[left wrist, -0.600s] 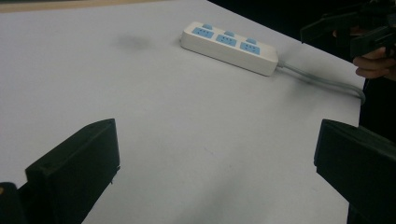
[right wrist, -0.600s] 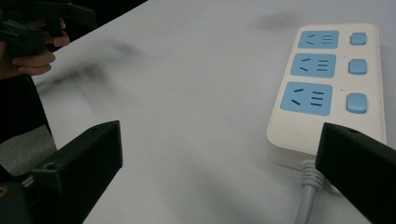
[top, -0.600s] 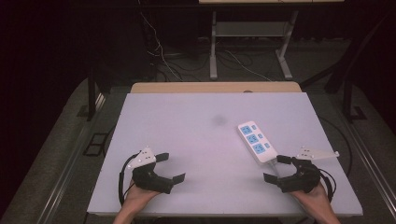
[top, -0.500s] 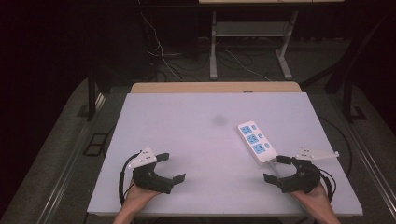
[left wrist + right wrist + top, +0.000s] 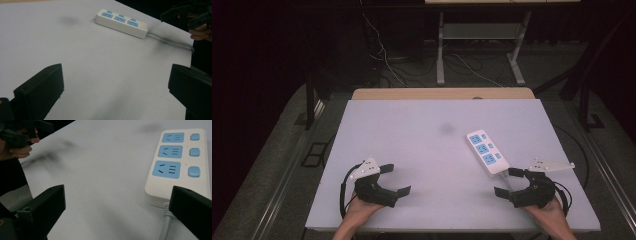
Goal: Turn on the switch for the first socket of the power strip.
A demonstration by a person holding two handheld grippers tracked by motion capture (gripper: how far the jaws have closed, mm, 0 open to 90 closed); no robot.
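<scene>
Progress so far is close to nil, as I read it; the white three-socket power strip with blue outlet faces and blue switches [image 5: 487,153] lies flat on the pale grey table [image 5: 412,140], right of centre and angled toward the far left, with nothing plugged into any socket and nobody holding it; its grey cable [image 5: 172,42] runs off the near end toward the table's right edge. I have the right gripper [image 5: 510,180] low at the near right, jaws spread wide and empty; in the right gripper view the strip's cable end sits just beside my right-hand jaw, and whether the two touch I cannot tell; I judge this as the approach, not yet a grasp. My left gripper [image 5: 395,179] rests near the front edge on the left, well apart from the strip, jaws likewise wide apart with bare tabletop between them; from the left gripper view I see the strip far across the table. A faint dark smudge [image 5: 446,128] marks the table just beyond the strip; otherwise nothing lies around it. What remains, by my judgement, is everything: close on the strip, take hold, and do whatever handling follows.
</scene>
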